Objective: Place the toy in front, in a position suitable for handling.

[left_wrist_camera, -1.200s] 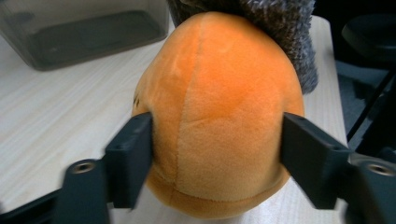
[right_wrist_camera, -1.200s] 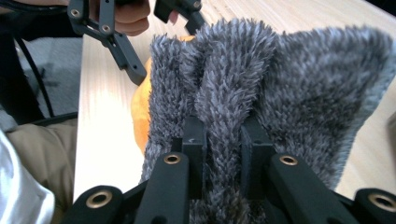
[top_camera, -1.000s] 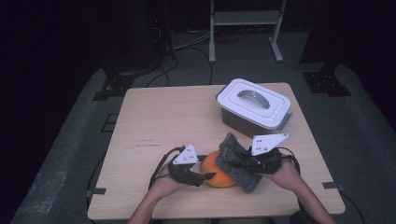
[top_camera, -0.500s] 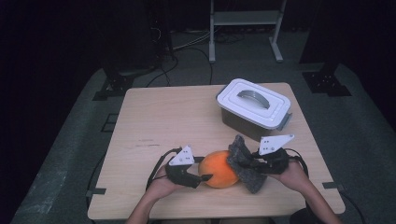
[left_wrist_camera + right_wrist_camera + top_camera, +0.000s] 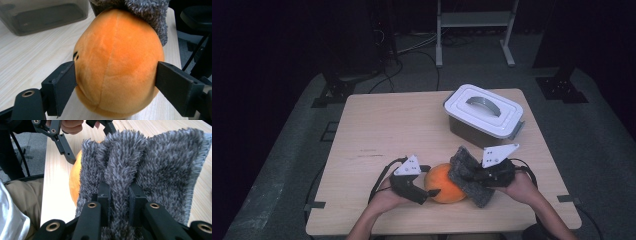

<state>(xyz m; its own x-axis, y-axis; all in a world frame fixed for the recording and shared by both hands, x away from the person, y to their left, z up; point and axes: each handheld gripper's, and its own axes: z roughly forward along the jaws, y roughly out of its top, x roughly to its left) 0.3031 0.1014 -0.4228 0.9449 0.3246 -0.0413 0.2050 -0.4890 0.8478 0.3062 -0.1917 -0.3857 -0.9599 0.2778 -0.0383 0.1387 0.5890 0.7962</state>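
Jaws of the left gripper (image 5: 116,82) clamp an orange plush ball (image 5: 117,65) from both sides. Just beside it, the right gripper (image 5: 119,195) pinches a fold of grey cloth (image 5: 150,162), which lies against the ball's far side.

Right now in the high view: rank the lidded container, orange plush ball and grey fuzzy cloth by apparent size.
1. White-lidded container, clearly largest, though it sits farther from the camera.
2. and 3. Orange plush ball and grey fuzzy cloth look about alike; the cloth is bunched in the right tongs and drapes over the ball, so no firm ranking.
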